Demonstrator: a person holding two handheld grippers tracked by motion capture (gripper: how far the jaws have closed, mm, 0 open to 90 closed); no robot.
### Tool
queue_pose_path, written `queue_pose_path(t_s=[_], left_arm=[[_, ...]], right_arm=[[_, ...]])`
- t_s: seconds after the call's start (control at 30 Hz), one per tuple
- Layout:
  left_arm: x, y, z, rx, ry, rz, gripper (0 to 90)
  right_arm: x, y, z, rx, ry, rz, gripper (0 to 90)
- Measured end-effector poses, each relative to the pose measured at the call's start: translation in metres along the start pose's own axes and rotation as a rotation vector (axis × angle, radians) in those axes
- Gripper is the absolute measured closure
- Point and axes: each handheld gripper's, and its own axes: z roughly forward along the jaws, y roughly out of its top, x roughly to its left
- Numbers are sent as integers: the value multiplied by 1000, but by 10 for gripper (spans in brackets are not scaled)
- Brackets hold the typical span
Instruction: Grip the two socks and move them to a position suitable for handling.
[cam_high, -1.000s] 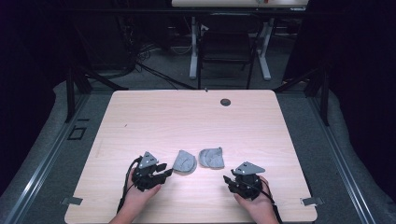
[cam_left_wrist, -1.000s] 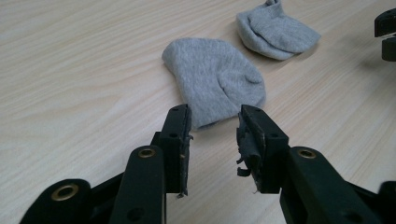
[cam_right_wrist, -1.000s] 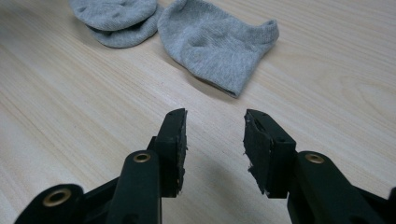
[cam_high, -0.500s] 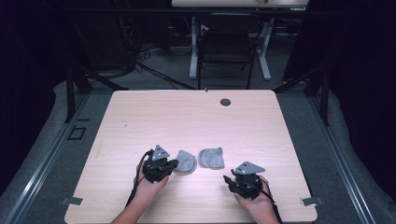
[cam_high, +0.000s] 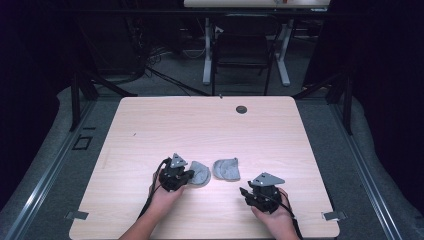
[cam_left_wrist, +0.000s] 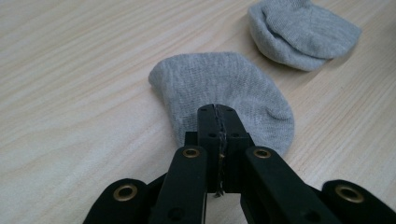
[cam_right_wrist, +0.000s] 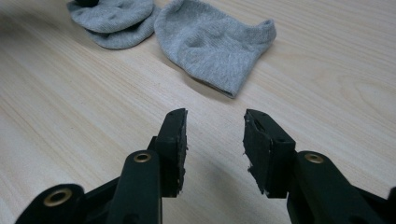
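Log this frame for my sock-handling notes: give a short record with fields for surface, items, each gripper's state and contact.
surface: light wooden table
items: two grey socks, left sock and right sock, lying side by side, apart
left gripper: jaws closed on the near edge of the left sock
right gripper: jaws open, nothing between them, short of the right sock
lifted: neither sock, both on the table

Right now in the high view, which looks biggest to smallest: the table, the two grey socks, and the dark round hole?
1. Table
2. Left sock and right sock: they look alike, so no ranking between them
3. Dark round hole
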Motion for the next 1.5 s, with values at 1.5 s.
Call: queue_pose_path(t_s=[1.5], left_arm=[[-48,-38,-29,70,-101,-16,893]], right_arm=[[0,-1,1,-2,-4,14,594]])
